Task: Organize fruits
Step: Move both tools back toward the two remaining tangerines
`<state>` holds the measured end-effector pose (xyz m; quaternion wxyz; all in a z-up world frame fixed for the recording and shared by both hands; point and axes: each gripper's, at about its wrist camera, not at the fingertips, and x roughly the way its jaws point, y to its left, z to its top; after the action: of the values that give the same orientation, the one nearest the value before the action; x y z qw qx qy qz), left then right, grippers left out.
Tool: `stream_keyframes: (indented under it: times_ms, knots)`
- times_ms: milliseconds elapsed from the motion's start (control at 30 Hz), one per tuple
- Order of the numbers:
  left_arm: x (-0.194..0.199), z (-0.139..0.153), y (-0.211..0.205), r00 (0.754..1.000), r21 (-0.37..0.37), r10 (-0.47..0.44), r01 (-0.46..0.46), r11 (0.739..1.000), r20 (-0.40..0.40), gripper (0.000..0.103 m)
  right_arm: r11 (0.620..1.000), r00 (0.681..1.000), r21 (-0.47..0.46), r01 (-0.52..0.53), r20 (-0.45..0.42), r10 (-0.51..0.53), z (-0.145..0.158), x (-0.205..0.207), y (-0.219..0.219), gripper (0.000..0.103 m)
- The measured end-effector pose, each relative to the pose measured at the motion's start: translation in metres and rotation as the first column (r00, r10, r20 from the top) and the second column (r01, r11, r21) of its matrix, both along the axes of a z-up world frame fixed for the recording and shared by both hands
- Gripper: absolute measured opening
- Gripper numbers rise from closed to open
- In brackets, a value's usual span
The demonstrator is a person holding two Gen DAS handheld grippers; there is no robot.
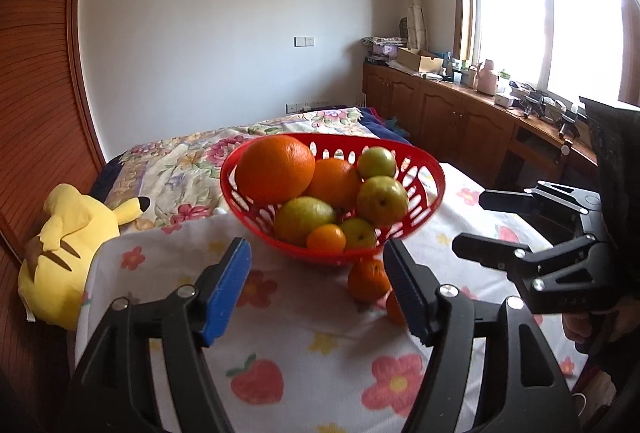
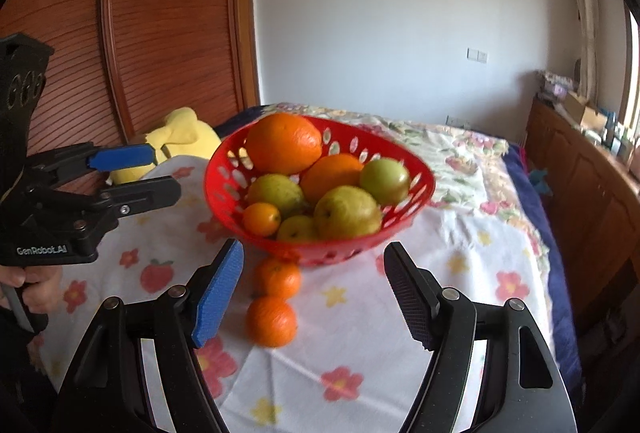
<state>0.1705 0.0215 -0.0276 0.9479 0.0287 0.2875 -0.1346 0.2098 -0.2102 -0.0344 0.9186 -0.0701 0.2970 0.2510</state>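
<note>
Fruit fills a red basket (image 1: 424, 169) at mid-frame in both views, standing on a flowered cloth (image 1: 304, 349) spread over the table. Inside, a big orange (image 1: 274, 169) sits at the upper left with a second orange (image 1: 336, 181) to its right; pears (image 1: 382, 200) crowd the right and front, and a small tangerine (image 1: 326, 242) lies at the basket's near edge.

Two more tangerines lie loose on the cloth just below the basket. In the right wrist view one (image 2: 278, 278) sits close under the rim and the other (image 2: 271, 321) directly below it, the two about touching.

Left gripper (image 1: 316, 273), at the bottom of its own view, has its jaws spread with nothing between the pads; the loose tangerines show beside its right finger. Right gripper (image 2: 314, 275) likewise stands with jaws apart and empty, the loose tangerines just right of its blue pad (image 2: 218, 293).

A yellow plush (image 1: 64, 245) lies at the left edge, beside a wooden door (image 2: 168, 17).
</note>
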Motion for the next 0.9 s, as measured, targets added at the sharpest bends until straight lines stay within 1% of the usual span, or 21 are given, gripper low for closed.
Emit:
stream_keyframes:
  times_ms: [233,267,333,500,667,900]
  knots:
    - [-0.013,-0.022,0.006,0.999,-0.001,-0.005,0.005,1.000,-0.035,0.069,1.000,0.999,-0.003,0.028,-0.034,-0.028,-0.015,-0.012,0.005,0.073]
    - [-0.014,-0.026,0.007,0.999,-0.004,-0.008,0.007,1.000,-0.045,0.069,1.000,0.999,-0.006,0.028,-0.038,-0.028,-0.017,-0.013,0.006,0.072]
    - [-0.015,-0.033,0.007,0.998,-0.002,-0.009,0.009,1.000,-0.062,0.069,1.000,0.999,-0.008,0.017,-0.051,-0.017,-0.024,-0.013,0.010,0.066]
    - [-0.019,-0.049,0.008,0.996,0.007,-0.008,0.009,1.000,-0.093,0.069,0.999,0.996,-0.033,0.011,-0.086,-0.014,-0.042,-0.009,0.018,0.062]
    - [-0.024,-0.058,0.008,0.994,0.016,-0.002,0.004,1.000,-0.112,0.069,0.999,0.992,-0.039,0.005,-0.129,-0.010,-0.057,-0.003,0.024,0.061]
    - [-0.028,-0.065,0.006,0.991,0.024,-0.014,0.017,1.000,-0.134,0.069,0.998,0.987,-0.061,-0.016,-0.162,0.006,-0.067,0.001,0.033,0.060]
